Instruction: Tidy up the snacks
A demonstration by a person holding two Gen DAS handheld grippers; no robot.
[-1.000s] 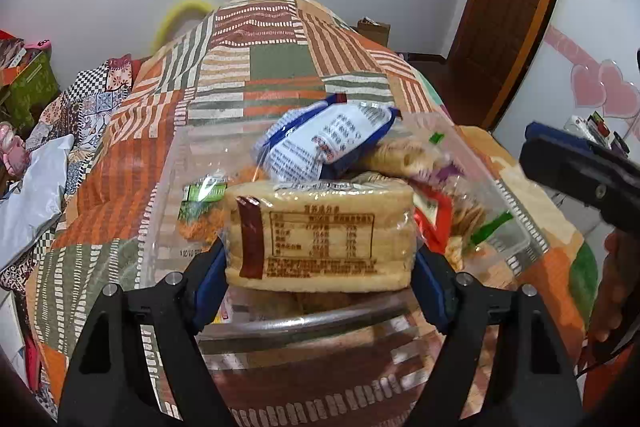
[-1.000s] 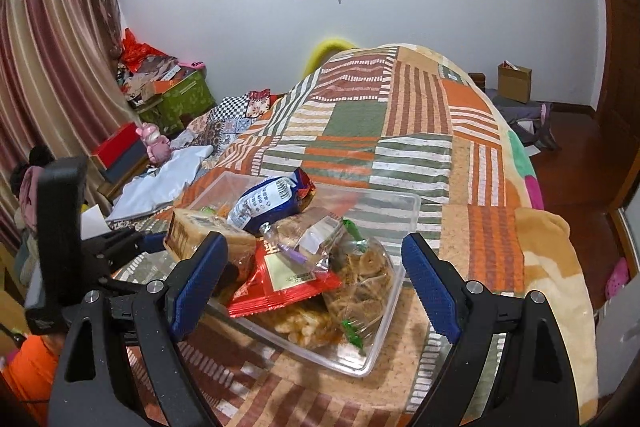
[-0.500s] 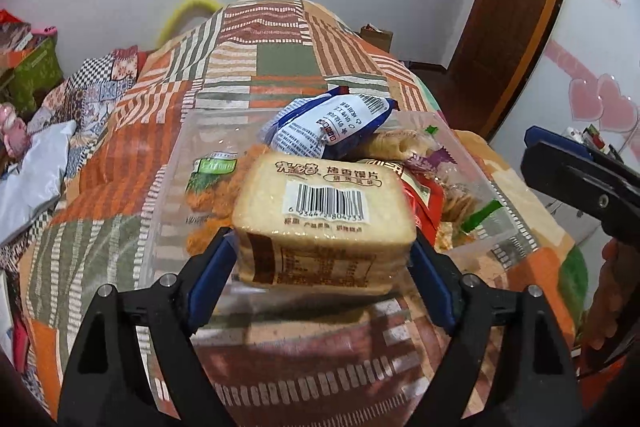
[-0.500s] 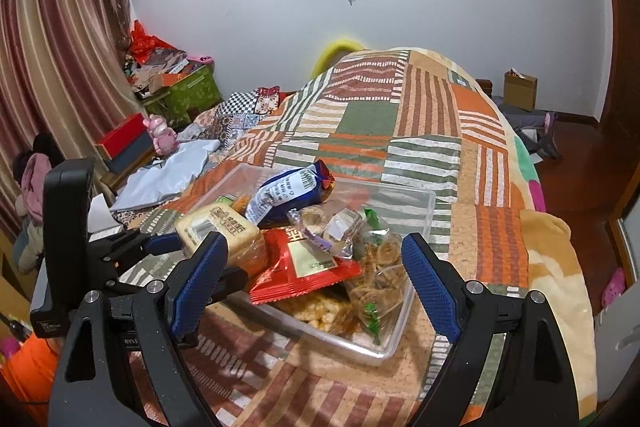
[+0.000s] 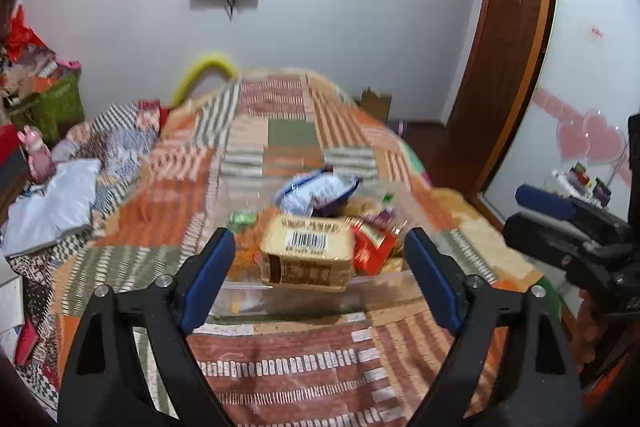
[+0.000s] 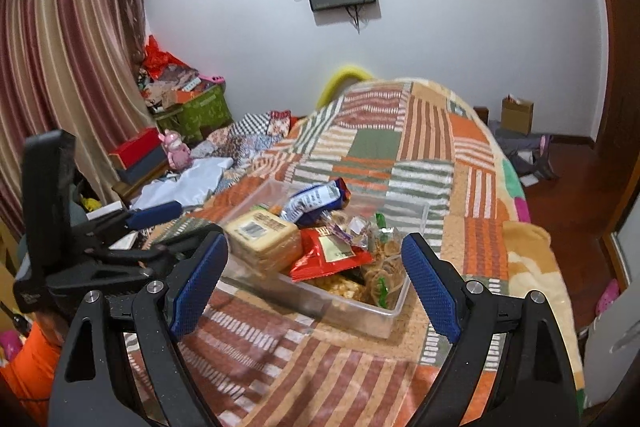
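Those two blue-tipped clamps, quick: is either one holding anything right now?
Left gripper: open, jaws just widened, clear of the bread pack.
Right gripper: open, holding nothing.

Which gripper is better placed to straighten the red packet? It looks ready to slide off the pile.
Right, probably. The red packet lies between the right gripper pads, both open, while the left gripper faces the bread pack, which partly blocks it.

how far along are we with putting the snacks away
Nearly done, it seems. The tan bread pack with a barcode, blue-and-white bag and red packet sit piled in the clear plastic bin on the patchwork blanket. The left tool has just been opening, nothing between its pads; the right tool is open, empty. No loose snacks visible.
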